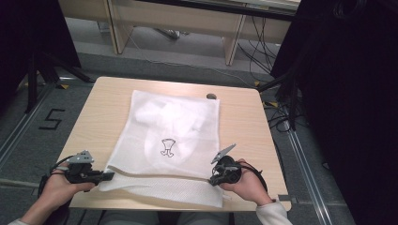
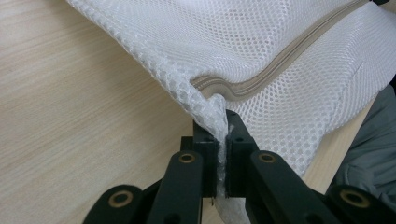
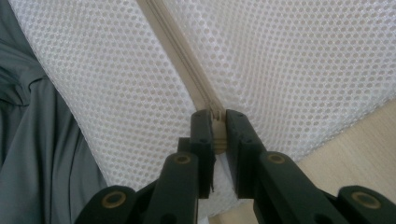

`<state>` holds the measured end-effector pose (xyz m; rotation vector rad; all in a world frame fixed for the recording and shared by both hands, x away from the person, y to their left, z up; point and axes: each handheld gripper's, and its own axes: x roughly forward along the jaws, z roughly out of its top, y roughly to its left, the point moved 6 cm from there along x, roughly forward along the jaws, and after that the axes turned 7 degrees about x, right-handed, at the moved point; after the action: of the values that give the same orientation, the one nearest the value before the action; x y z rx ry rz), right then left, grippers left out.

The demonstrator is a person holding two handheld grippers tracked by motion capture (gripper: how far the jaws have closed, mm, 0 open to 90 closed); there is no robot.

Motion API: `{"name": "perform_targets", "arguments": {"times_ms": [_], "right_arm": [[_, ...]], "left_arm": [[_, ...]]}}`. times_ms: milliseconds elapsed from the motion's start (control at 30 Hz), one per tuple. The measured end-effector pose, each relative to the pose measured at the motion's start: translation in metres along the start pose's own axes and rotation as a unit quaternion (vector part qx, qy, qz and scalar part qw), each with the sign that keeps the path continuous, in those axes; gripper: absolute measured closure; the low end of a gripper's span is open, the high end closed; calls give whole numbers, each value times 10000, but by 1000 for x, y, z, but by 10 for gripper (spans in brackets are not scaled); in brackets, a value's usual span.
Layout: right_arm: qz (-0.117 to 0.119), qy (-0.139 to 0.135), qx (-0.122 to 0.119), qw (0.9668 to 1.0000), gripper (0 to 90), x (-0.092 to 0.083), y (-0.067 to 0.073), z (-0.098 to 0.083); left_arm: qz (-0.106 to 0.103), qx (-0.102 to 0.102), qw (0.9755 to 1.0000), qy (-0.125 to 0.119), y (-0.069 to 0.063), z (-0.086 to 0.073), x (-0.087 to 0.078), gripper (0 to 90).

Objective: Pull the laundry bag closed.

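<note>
White mesh bag (image 1: 171, 140) flat on counter (image 1: 103, 108); my left gripper (image 2: 222, 126) jaws pinch its corner, right gripper (image 3: 219, 123) jaws clamp its zipper (image 3: 184, 56).

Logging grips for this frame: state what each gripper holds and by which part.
Left gripper: shut on the mesh laundry bag, pinching its corner fabric at the end of the zipper. Right gripper: shut on the zipper's other end, apparently at the slider.

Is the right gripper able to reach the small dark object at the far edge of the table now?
Probably not at once. The right gripper is shut on the mesh bag's zipper at the near edge, and the small dark object lies beyond the mesh bag. It must let go first.
</note>
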<state>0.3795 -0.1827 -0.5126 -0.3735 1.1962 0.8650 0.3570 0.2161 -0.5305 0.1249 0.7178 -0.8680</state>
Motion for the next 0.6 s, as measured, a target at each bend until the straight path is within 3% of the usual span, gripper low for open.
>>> {"name": "perform_targets", "arguments": {"times_ms": [33, 100, 400, 467, 500, 600], "right_arm": [[-13, 33, 86, 10000, 824, -1, 1, -1], [-10, 9, 4, 10000, 825, -1, -1, -2], [-73, 89, 152, 9998, 824, -4, -7, -11], [-91, 78, 93, 9999, 824, -3, -9, -12], [-77, 101, 194, 9997, 824, -3, -7, -14], [-71, 111, 90, 9999, 824, -3, -10, -15]], "left_arm": [[-5, -10, 10000, 1, 0, 0, 0, 854], [-1, -10, 10000, 1, 0, 0, 0, 854], [-13, -20, 10000, 10, 0, 0, 0, 854], [-8, -9, 10000, 15, 0, 0, 0, 854], [-4, -8, 10000, 13, 0, 0, 0, 853], [-9, -9, 10000, 17, 0, 0, 0, 853]]}}
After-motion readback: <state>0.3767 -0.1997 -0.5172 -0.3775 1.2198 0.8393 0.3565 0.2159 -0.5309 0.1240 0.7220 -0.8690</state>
